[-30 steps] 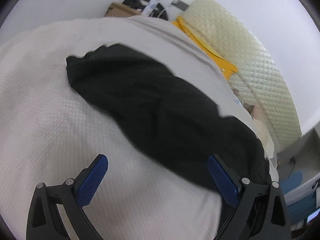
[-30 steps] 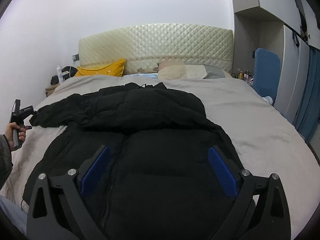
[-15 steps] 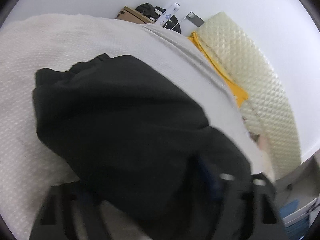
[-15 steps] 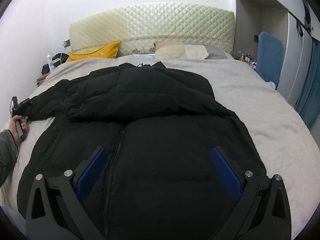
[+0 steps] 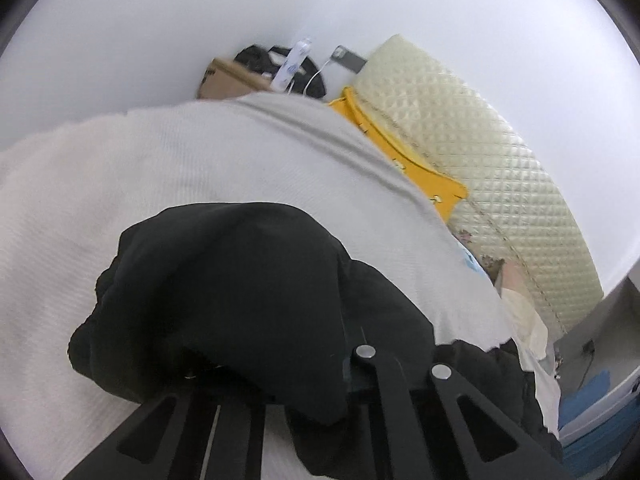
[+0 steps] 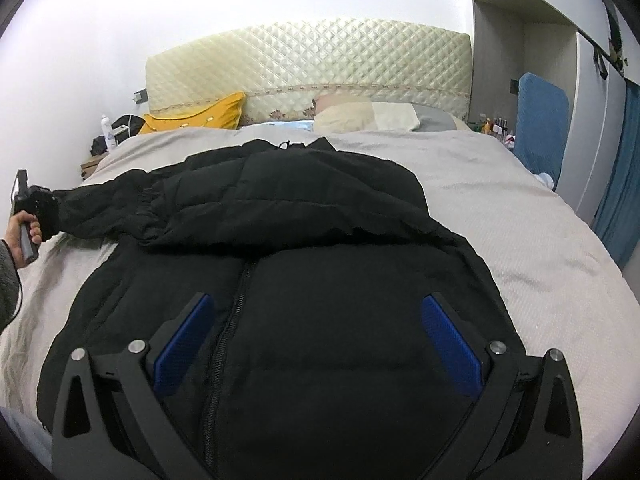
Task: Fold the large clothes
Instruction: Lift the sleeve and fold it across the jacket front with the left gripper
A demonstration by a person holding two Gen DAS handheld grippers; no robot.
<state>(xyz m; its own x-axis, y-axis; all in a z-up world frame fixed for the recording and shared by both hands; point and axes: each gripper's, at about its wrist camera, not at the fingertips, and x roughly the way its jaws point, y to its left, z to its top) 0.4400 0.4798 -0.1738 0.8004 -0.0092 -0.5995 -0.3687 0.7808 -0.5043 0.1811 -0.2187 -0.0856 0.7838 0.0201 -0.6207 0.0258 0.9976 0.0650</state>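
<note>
A black puffer jacket (image 6: 320, 240) lies front up on the grey bedspread (image 6: 520, 220), zipper toward me, one sleeve folded across the chest. The other sleeve (image 5: 240, 300) stretches out to the left. My left gripper (image 5: 304, 376) is closing onto the cuff and pinches it, with its pads buried in the black cloth. In the right wrist view the left gripper (image 6: 38, 200) holds that cuff just above the bed's left edge, with a hand (image 6: 18, 232) on its handle. My right gripper (image 6: 316, 344) hovers open over the jacket's lower front, nothing between its blue pads.
A quilted cream headboard (image 6: 308, 64), a yellow pillow (image 6: 200, 118) and beige pillows (image 6: 368, 116) stand at the bed's head. A bedside table (image 6: 92, 166) with a bottle and a dark bag sits at the far left. A blue panel (image 6: 540, 128), a wardrobe and a curtain line the right.
The left gripper went from wide open beside the sleeve to shut on its cuff, and lifted it off the bed. The right gripper drifted a little closer over the jacket, still open.
</note>
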